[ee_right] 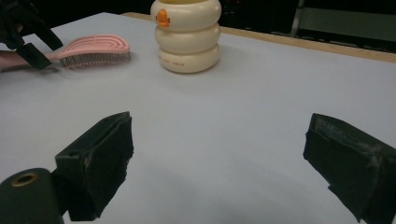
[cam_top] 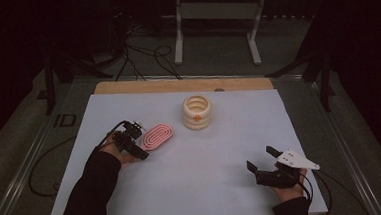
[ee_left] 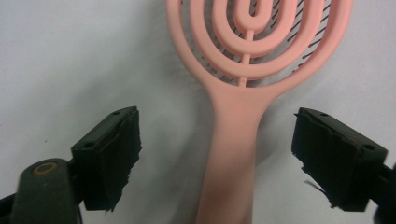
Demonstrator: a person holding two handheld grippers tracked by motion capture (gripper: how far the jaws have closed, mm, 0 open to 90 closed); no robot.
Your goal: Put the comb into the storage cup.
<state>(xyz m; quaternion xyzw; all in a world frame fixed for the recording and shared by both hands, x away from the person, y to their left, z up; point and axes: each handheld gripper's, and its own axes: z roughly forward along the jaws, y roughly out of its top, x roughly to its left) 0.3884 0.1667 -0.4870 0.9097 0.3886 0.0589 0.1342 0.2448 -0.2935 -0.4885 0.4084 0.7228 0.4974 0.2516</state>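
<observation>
Pink hairbrush (ee_left: 243, 93) lying flat on the tabletop (cam_top: 206, 156) left of the cream ringed holder (cam_top: 197, 112); left gripper (ee_left: 215, 154), jaws spread astride its untouched handle, should centre before pinching; right gripper (ee_right: 219, 163) jaws spread, empty.

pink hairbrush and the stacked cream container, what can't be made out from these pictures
- Pink hairbrush handle end: cut off by the bottom edge of the left gripper view; in the high view the left hand-held gripper covers it.
- Its bristles: face down in the high view, only a side strip shows in the right gripper view.
- Cream ringed container: inside is too small and glared in the high view; the small print on its side is blurred in the right gripper view.
</observation>
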